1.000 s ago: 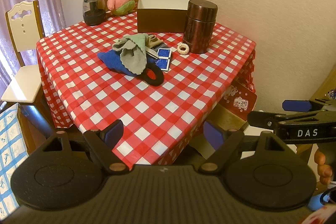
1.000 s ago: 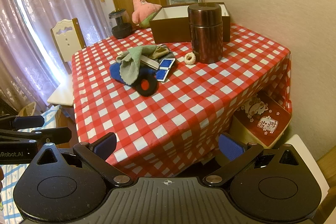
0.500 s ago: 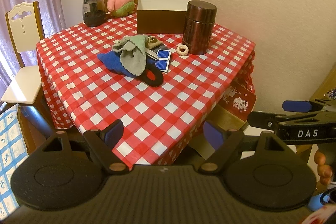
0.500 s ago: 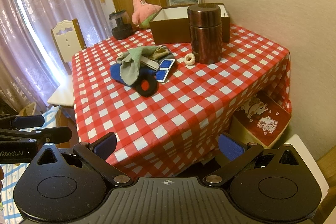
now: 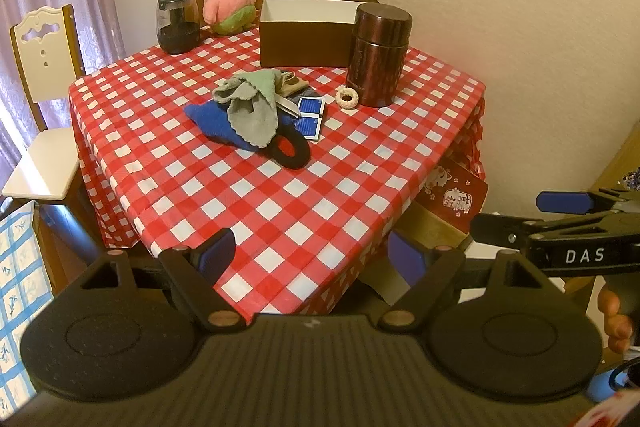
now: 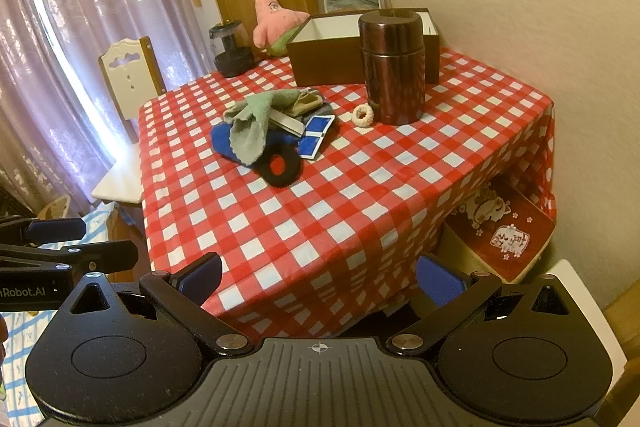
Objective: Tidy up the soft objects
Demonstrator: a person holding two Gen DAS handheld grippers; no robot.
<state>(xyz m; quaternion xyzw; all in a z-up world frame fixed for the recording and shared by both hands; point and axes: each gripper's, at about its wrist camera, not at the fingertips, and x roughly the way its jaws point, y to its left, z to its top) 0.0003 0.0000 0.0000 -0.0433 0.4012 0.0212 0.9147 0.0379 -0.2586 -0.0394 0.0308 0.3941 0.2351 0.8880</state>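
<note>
A heap of soft things lies mid-table: a grey-green cloth [image 5: 252,107] [image 6: 250,125] draped over a blue cloth [image 5: 210,119] [image 6: 220,141], a black and red pad [image 5: 290,147] [image 6: 280,167], a tan piece [image 5: 290,85] and a cream scrunchie [image 5: 347,97] [image 6: 363,115]. An open brown box [image 5: 304,39] [image 6: 332,65] stands at the back. My left gripper [image 5: 310,257] and right gripper [image 6: 318,277] both hover open and empty off the table's near corner, far from the heap. The right gripper's side shows at the right edge of the left wrist view.
A dark brown canister [image 5: 379,55] stands by the scrunchie. A blue card packet [image 5: 310,111], a pink star plush [image 5: 224,1] and a black jar [image 5: 177,25] are also on the red checked table [image 5: 280,195]. A white chair [image 5: 40,107] stands left; a red box [image 6: 500,223] sits underneath.
</note>
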